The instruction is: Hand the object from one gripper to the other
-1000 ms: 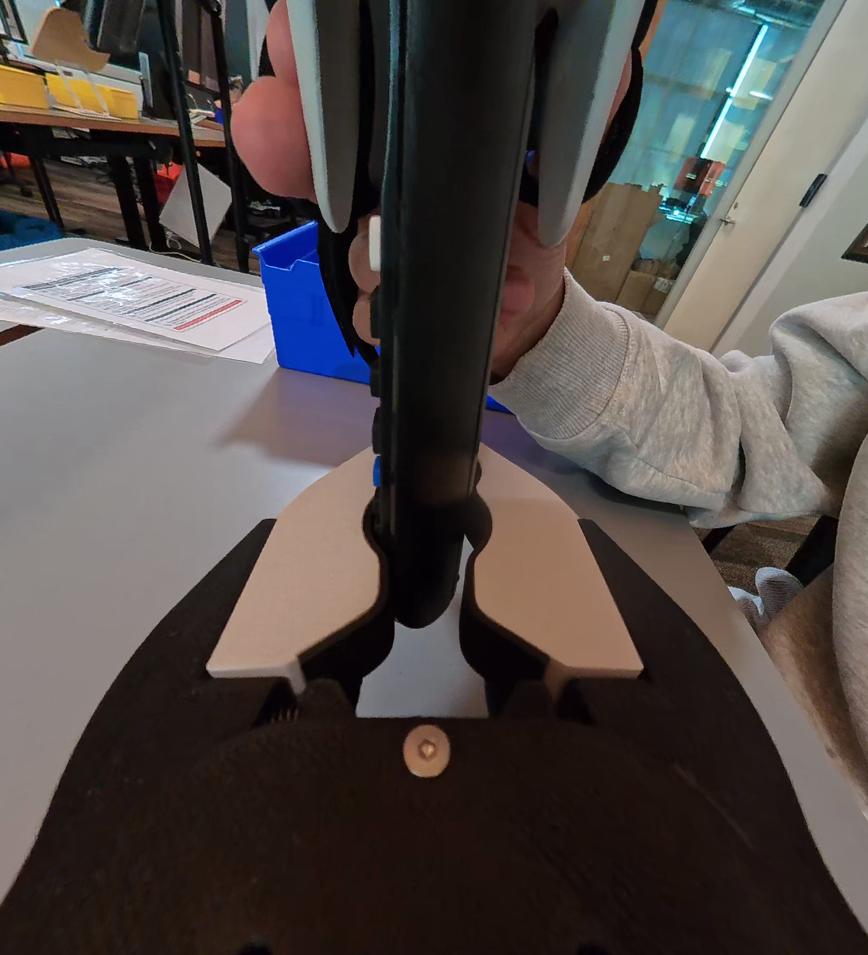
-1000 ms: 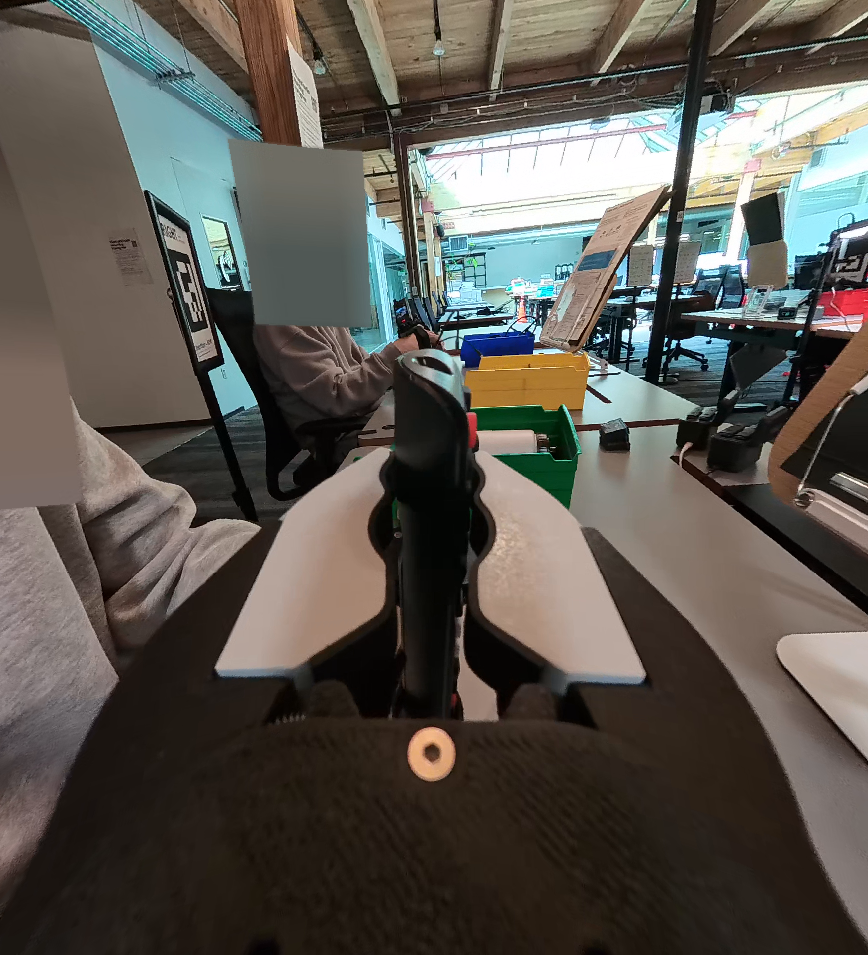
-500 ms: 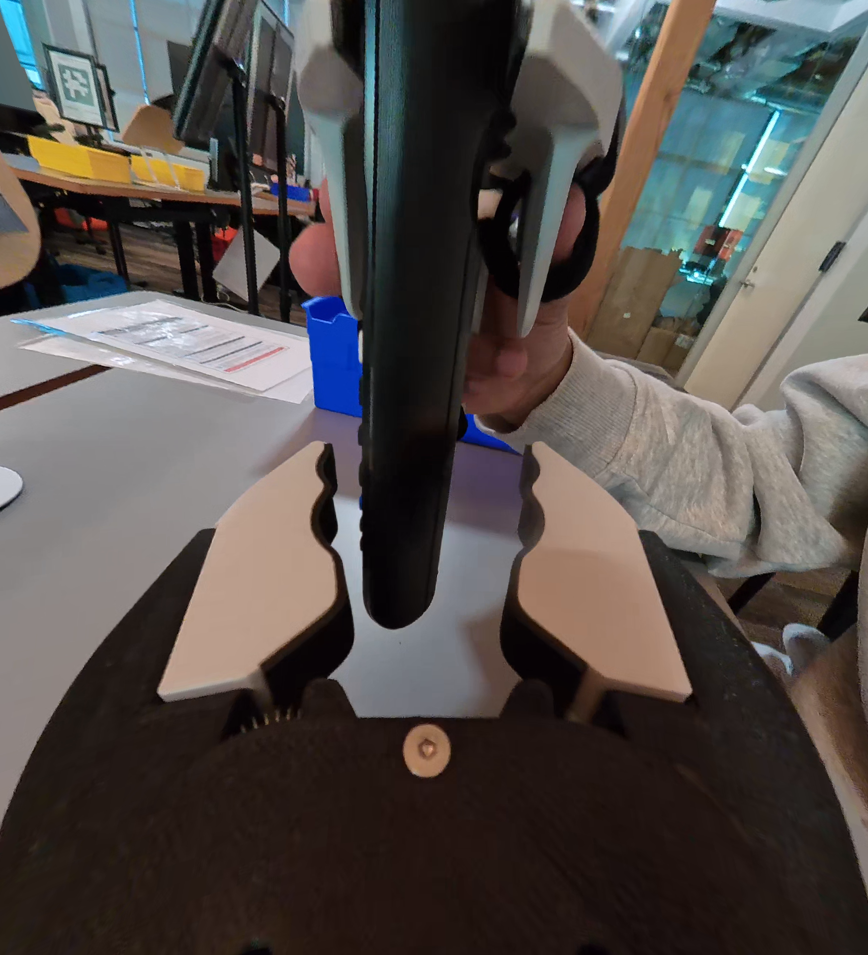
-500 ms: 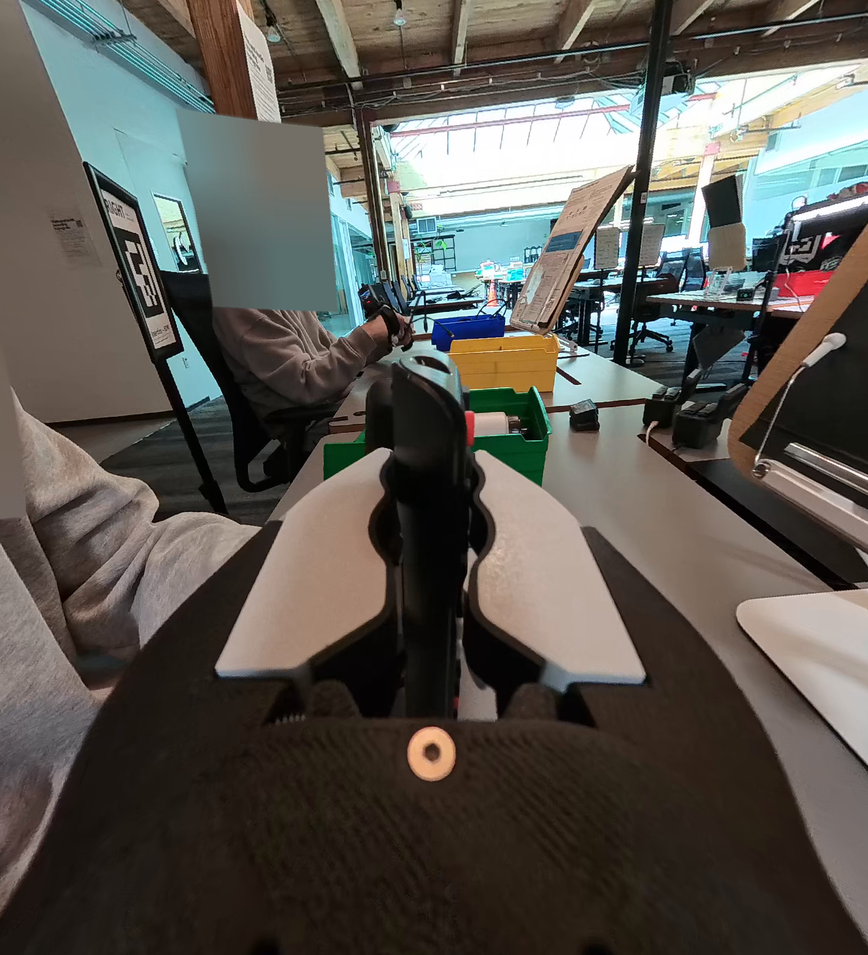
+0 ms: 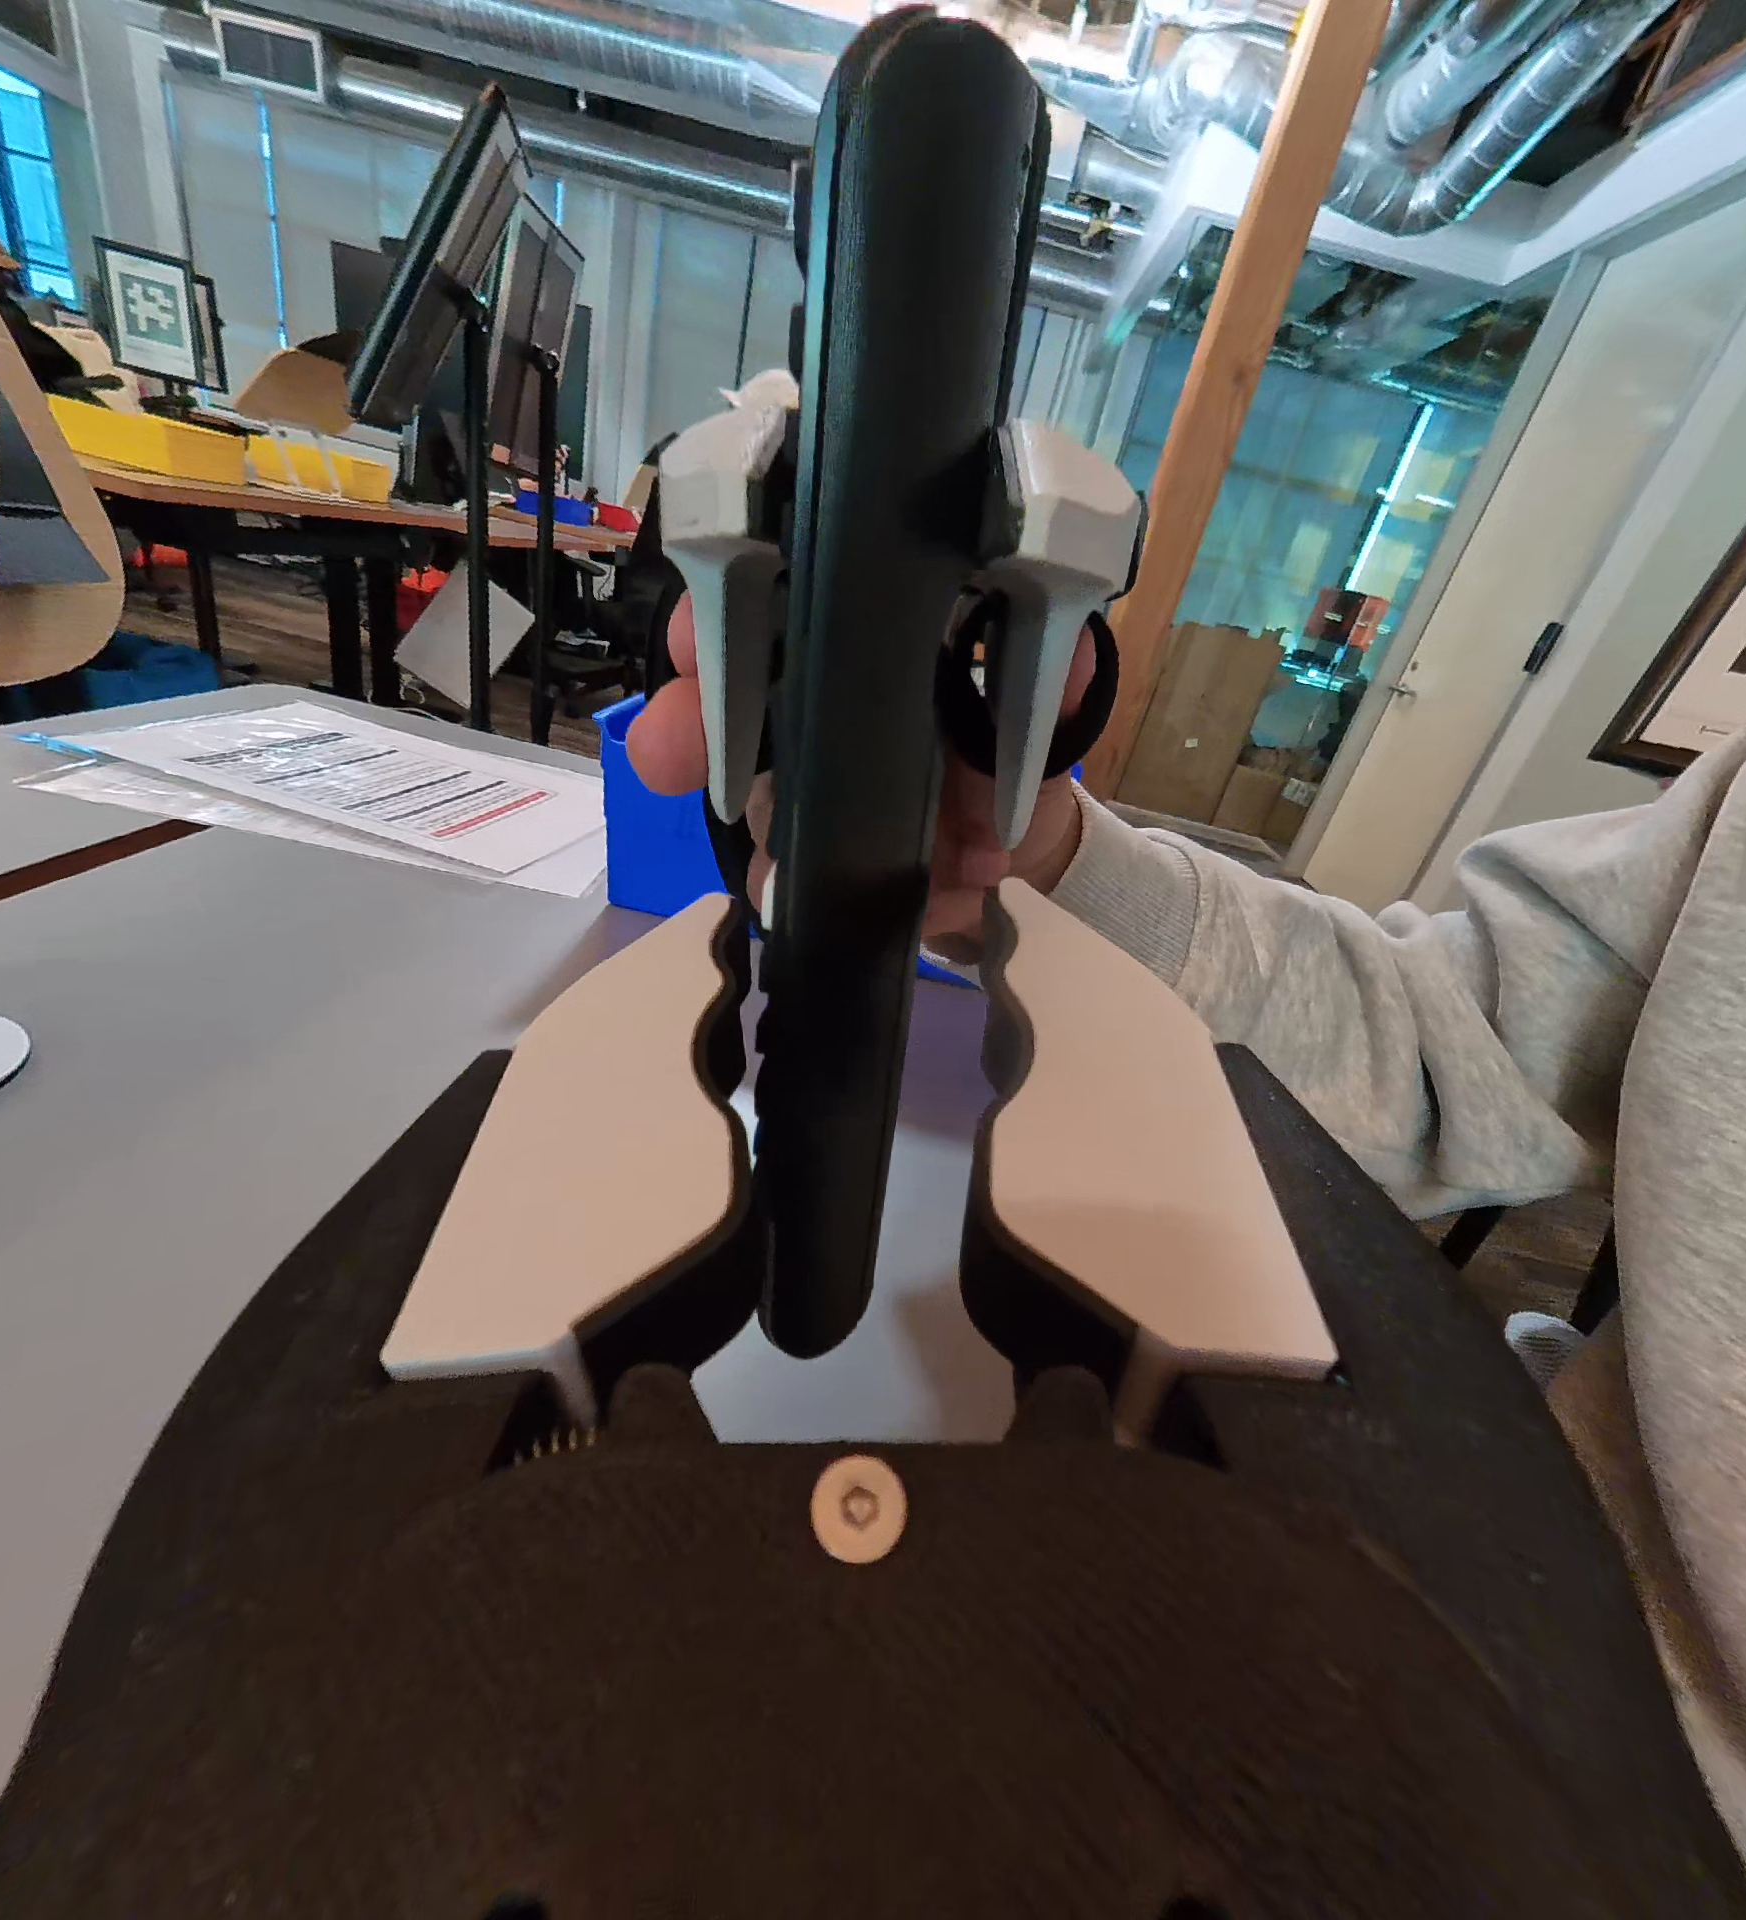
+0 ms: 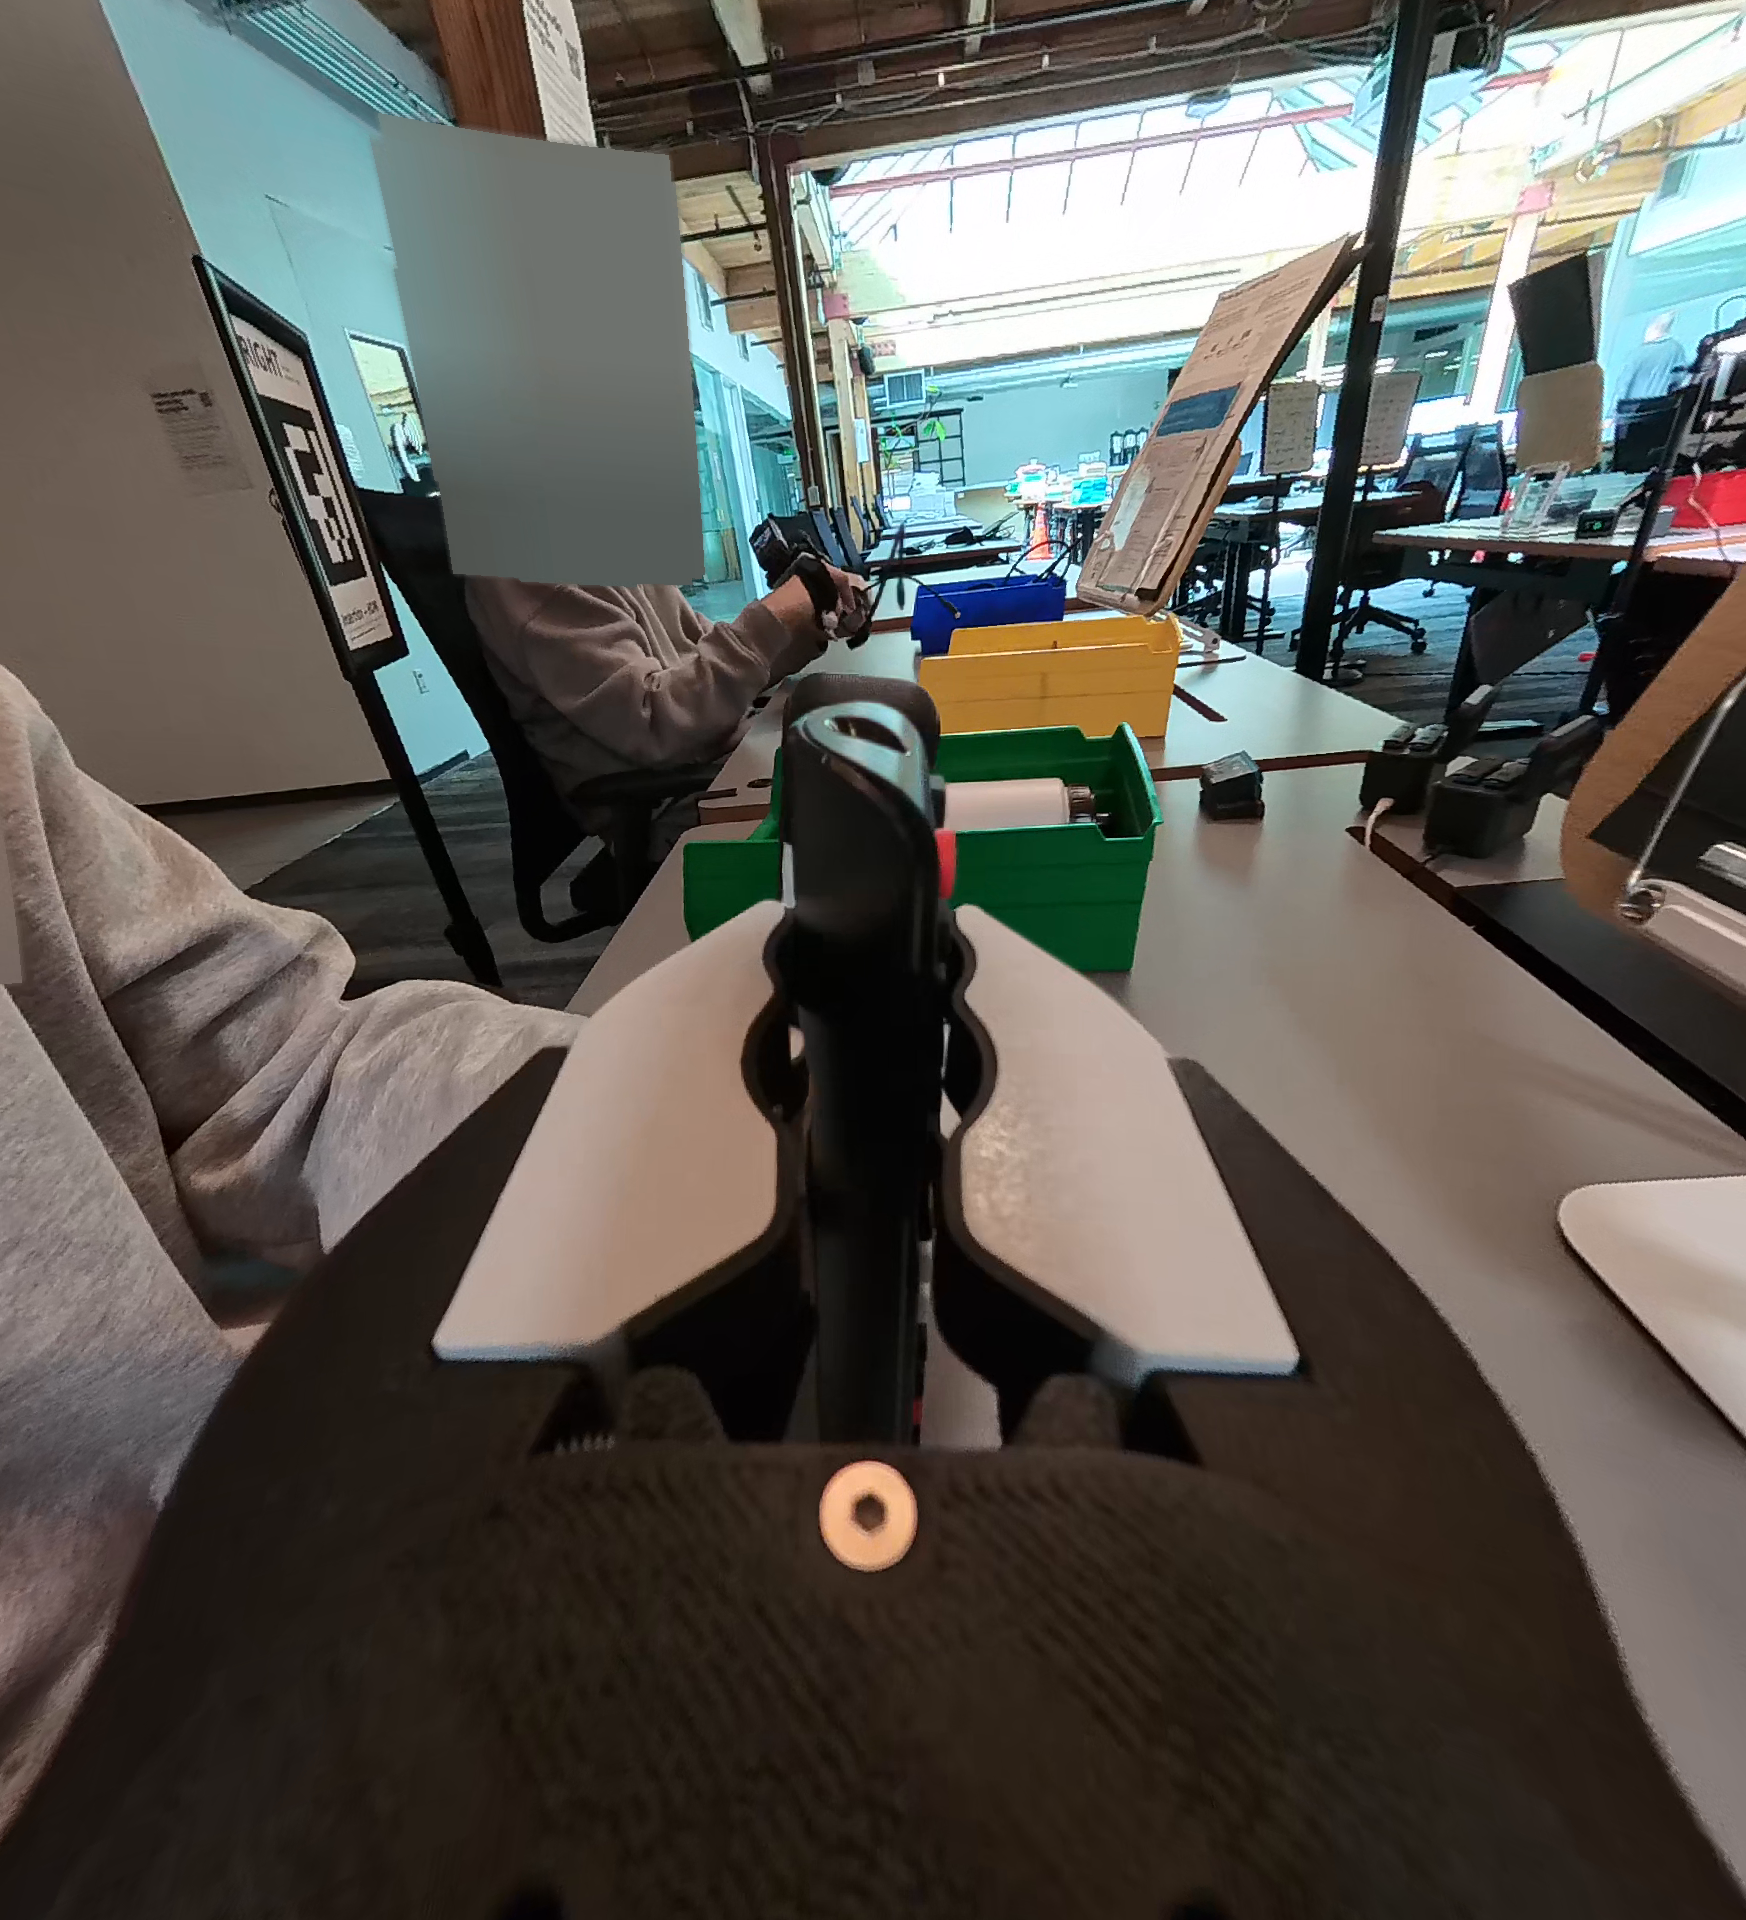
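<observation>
**Remote held by right gripper, left jaws spread around its end**

The right gripper (image 6: 867,1049) has its jaws closed tight on a black remote (image 6: 864,997), which runs lengthwise between the white fingers (image 6: 640,1153) and sticks out past their tips. A red button (image 6: 947,858) shows on the remote's right edge near its far end.

In the left wrist view the same remote (image 5: 890,644) stands upright, its lower end hanging in the gap of the left gripper (image 5: 861,1049). That gripper's jaws are spread wide: a clear gap shows on the right of the remote, while on the left the finger (image 5: 588,1174) lies just beside it, and contact there cannot be told. Higher up, the right gripper (image 5: 900,623) clamps the remote from both sides, with a hand (image 5: 962,831) behind it and a grey sleeve (image 5: 1368,1018) trailing to the right.

The remote is held in the air above the grey counter (image 5: 173,1039). On the counter lie a printed sheet in a clear sleeve (image 5: 349,784) and a blue bin (image 5: 651,842) behind the grippers. The right wrist view shows a green bin (image 6: 1045,883) ahead on the counter (image 6: 1316,1039), with a yellow bin (image 6: 1051,675) farther back.
</observation>
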Demonstrator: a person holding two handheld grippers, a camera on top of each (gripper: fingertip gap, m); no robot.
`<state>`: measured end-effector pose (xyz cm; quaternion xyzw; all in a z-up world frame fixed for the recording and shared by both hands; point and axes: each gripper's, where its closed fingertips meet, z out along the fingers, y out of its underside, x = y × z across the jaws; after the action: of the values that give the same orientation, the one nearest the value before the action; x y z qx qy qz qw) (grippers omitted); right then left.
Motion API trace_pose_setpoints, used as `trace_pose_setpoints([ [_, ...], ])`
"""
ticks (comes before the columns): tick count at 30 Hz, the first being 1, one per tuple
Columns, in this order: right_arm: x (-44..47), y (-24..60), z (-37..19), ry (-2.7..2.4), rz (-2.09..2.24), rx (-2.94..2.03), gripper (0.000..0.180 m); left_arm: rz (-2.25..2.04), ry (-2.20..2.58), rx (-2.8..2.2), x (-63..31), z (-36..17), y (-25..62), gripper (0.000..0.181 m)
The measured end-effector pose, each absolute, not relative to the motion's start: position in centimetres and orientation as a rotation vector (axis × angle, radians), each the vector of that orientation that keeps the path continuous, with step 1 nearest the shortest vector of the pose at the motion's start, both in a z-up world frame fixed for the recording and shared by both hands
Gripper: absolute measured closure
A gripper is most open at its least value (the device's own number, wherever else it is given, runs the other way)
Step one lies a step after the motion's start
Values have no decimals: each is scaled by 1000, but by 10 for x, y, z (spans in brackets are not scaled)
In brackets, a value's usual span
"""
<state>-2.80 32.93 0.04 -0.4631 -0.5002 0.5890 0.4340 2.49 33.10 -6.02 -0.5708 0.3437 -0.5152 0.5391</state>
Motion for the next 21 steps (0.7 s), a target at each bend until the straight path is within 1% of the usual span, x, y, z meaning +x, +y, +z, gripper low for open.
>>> trace_pose_setpoints([
  [5,-31,324,-3,-1274,1491,-1152,153,-1225,835,-1347,23,-59,329,153],
  [9,-31,323,-3,-1278,1508,-1147,153,-1204,865,-1344,24,-60,326,154],
  [10,-30,323,-2,-1270,1509,-1138,147,-1201,870,-1345,25,-60,326,154],
  [13,-25,330,11,-1183,1505,-1097,116,-1163,890,-1364,25,-63,327,155],
  [15,-19,339,15,-1120,1480,-1093,102,-1143,886,-1368,23,-63,328,154],
  [18,-9,358,16,-1037,1433,-1104,92,-1141,844,-1356,12,-57,332,154],
  [21,-5,376,3,-999,1389,-1144,91,-1093,803,-1365,-6,-54,340,154],
])
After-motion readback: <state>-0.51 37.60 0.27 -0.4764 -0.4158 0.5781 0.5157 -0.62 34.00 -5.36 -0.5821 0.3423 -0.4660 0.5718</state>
